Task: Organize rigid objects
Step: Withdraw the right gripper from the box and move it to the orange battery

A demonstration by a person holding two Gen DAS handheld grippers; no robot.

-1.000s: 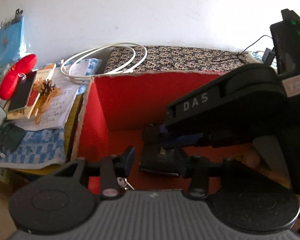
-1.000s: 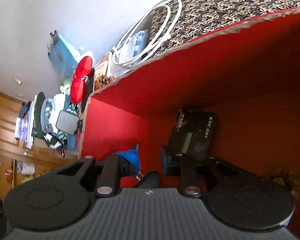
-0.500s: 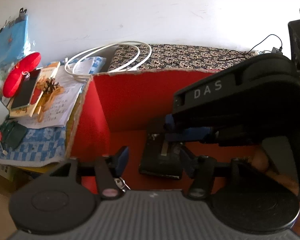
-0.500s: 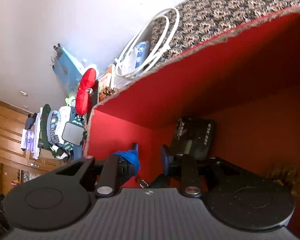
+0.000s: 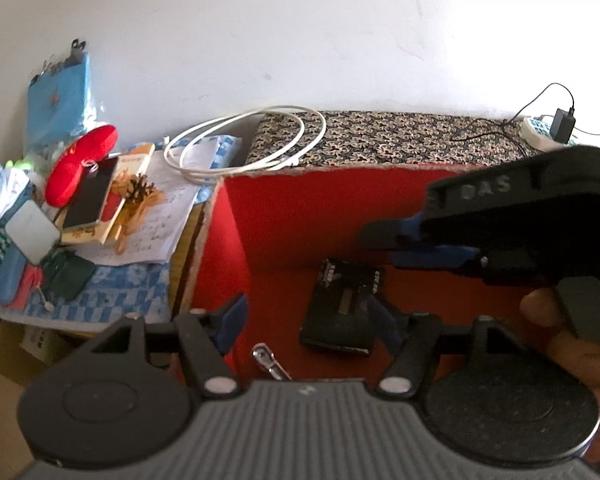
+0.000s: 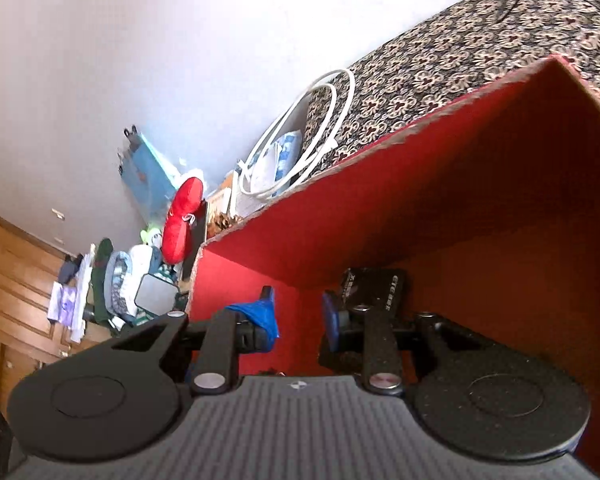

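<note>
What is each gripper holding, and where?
Nothing. The left gripper has just been opening; the black device lies free on the red box floor. The right gripper is empty.

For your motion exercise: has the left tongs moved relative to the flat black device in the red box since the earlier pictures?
Yes. The left tongs, jaws just opening, have pulled back, leaving the flat black device lying free on the red box floor.

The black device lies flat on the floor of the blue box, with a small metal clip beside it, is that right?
Not quite: the box is red, not blue. The left wrist view shows the black device lying flat on its floor, with the small metal clip beside it.
</note>
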